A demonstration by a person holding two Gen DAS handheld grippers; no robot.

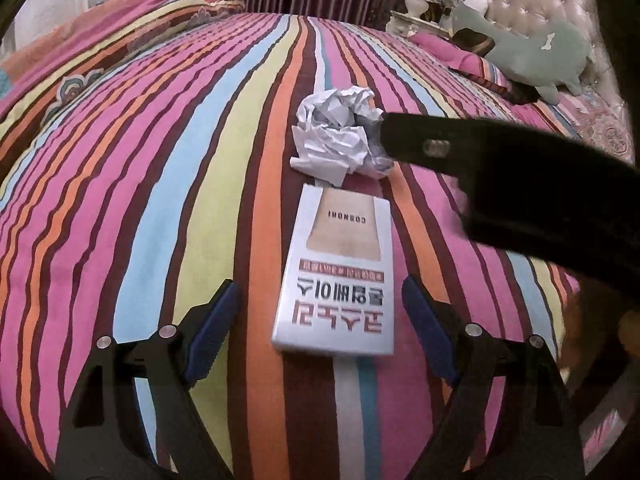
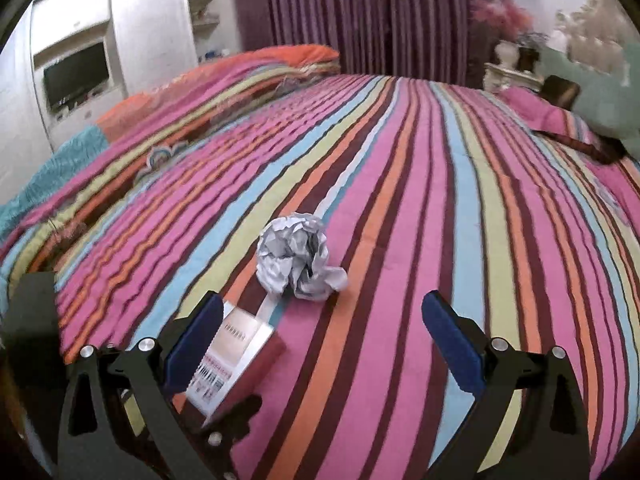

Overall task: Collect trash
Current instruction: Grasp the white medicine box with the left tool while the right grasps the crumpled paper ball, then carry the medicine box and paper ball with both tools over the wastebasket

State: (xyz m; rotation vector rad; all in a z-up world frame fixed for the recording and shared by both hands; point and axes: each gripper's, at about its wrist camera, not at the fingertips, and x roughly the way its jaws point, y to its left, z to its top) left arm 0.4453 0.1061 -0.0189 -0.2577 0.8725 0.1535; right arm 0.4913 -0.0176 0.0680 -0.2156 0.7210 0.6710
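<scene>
My left tongs (image 1: 316, 324) hang released over the striped bed (image 1: 160, 200), pads either side of the white box (image 1: 336, 276) without touching it. The box lies flat; just beyond it, touching its far end, sits the crumpled paper ball (image 1: 340, 136). My right tongs (image 2: 320, 344) are spread wide too, gripping nothing, the ball (image 2: 298, 258) ahead between their tips.
</scene>
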